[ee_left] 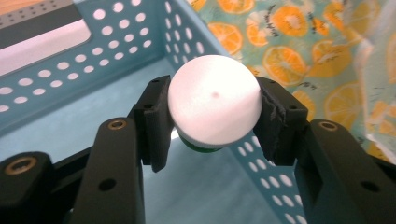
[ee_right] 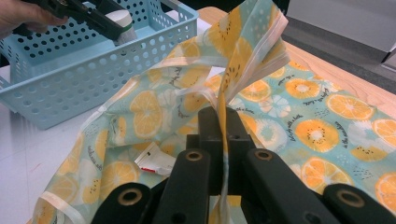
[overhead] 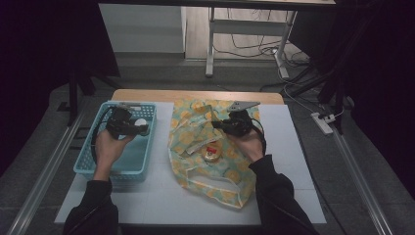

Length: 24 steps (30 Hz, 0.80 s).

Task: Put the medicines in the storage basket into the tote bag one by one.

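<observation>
A small white jar with a green band underneath sits between the jaws of my left gripper, which is shut on its sides. In the high view that gripper holds the jar over the right side of the blue perforated basket. A cloth bag printed with orange slices lies on the table's middle. My right gripper is shut on a raised fold of the bag's rim, lifting it. The same gripper is at the bag's upper middle in the high view.
A round item with a red label lies on the bag near its opening, and a red and white packet shows under the lifted fabric. A white mat covers the wooden table. A power strip lies on the floor.
</observation>
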### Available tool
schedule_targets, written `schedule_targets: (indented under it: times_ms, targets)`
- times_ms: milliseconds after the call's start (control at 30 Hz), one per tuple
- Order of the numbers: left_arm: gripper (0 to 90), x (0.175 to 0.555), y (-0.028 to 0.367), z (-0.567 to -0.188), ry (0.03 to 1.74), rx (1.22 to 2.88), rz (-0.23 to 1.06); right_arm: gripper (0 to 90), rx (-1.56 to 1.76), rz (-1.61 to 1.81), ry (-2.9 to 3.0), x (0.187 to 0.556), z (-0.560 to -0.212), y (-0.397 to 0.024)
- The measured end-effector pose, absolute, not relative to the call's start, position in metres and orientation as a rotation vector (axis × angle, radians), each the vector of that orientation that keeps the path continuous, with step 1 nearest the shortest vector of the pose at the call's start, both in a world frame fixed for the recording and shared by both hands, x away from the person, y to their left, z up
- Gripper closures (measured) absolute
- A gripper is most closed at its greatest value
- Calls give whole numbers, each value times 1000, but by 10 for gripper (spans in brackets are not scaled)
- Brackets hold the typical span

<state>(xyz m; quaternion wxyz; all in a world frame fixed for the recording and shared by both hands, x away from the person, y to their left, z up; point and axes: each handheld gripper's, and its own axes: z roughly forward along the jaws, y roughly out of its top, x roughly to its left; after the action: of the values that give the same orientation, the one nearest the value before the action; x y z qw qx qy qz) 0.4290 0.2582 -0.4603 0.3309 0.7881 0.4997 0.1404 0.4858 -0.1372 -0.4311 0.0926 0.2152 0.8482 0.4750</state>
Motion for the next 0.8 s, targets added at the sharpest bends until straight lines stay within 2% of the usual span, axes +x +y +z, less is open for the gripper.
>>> schedule_targets:
  times_ms: [500,800]
  targets:
    - [507,411,253,-438,1246,2031,429,895,643,1414,2516,486,-431,-138]
    - [508,403,231,-422,1145,2048,431,895,643,1413,2516,486,-431,-138]
